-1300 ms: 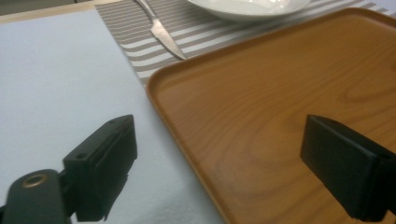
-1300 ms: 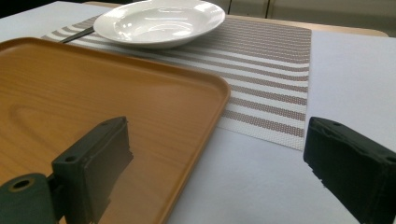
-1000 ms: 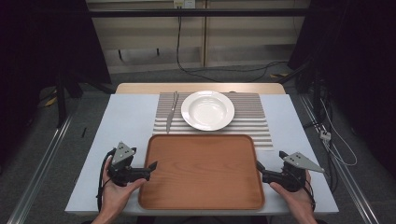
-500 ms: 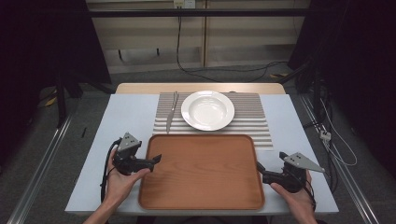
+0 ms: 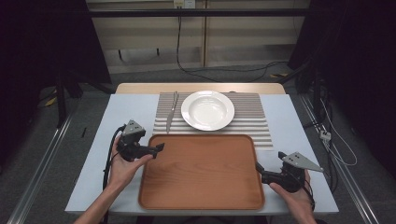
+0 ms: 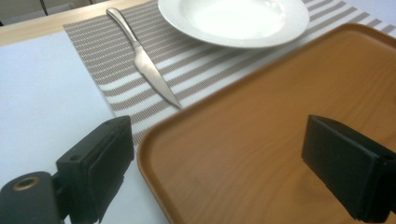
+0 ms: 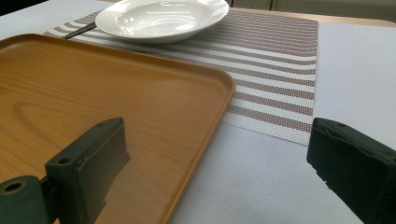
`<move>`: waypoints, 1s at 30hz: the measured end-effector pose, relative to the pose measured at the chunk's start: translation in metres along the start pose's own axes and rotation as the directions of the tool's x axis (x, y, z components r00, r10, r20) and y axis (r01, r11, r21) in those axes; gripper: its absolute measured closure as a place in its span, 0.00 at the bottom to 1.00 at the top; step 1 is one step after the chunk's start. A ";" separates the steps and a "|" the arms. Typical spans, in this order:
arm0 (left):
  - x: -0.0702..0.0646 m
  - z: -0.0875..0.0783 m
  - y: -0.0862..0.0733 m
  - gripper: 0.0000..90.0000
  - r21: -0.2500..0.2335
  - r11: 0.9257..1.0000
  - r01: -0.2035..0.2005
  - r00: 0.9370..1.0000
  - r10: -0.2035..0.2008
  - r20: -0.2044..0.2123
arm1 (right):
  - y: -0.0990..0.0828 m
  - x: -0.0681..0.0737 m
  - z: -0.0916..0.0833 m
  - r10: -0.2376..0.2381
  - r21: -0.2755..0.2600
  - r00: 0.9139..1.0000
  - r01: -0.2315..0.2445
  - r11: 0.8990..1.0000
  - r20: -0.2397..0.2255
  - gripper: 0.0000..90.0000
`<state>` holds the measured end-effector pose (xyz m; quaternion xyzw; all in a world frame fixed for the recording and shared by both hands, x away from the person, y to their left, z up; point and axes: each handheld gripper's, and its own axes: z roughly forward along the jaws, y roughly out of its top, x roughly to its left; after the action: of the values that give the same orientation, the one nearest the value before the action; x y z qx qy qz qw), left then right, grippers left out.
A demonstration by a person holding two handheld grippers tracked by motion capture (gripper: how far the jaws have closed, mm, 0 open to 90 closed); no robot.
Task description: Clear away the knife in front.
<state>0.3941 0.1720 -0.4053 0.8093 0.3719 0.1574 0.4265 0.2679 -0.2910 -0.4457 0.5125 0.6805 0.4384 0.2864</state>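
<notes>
A bare brown wooden tray (image 5: pixel 201 170) lies at the near middle of the table. My left gripper (image 5: pixel 158 148) is at the tray's far left corner. It stands open in the left gripper view (image 6: pixel 219 163), one jaw over the table and the other over the tray (image 6: pixel 271 121), with the rim between them. My right gripper (image 5: pixel 259 169) is at the tray's right edge. It too is open (image 7: pixel 219 168), astride the tray's rim (image 7: pixel 205 140). Neither holds anything.
Behind the tray, a white plate (image 5: pixel 207 109) rests on a striped placemat (image 5: pixel 254 122), with a knife (image 5: pixel 171 112) lying to its left. The plate (image 6: pixel 233 18) and knife (image 6: pixel 144 63) are close ahead of the left gripper. The table's light surface (image 5: pixel 299 126) flanks the mat.
My left gripper has moved away from the person along the tray's left edge, up to its far corner. The right gripper and the tray have stayed put.
</notes>
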 end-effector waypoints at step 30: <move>0.033 0.053 0.066 0.10 0.106 0.993 0.054 0.993 -0.042 -0.112 | 0.001 -0.001 0.002 0.003 0.002 1.000 -0.003 1.000 -0.031 0.06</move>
<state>0.4776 0.1420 -0.3847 0.8124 0.4220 0.1707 0.3644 0.2698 -0.2911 -0.4459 0.5070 0.6846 0.4458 0.2747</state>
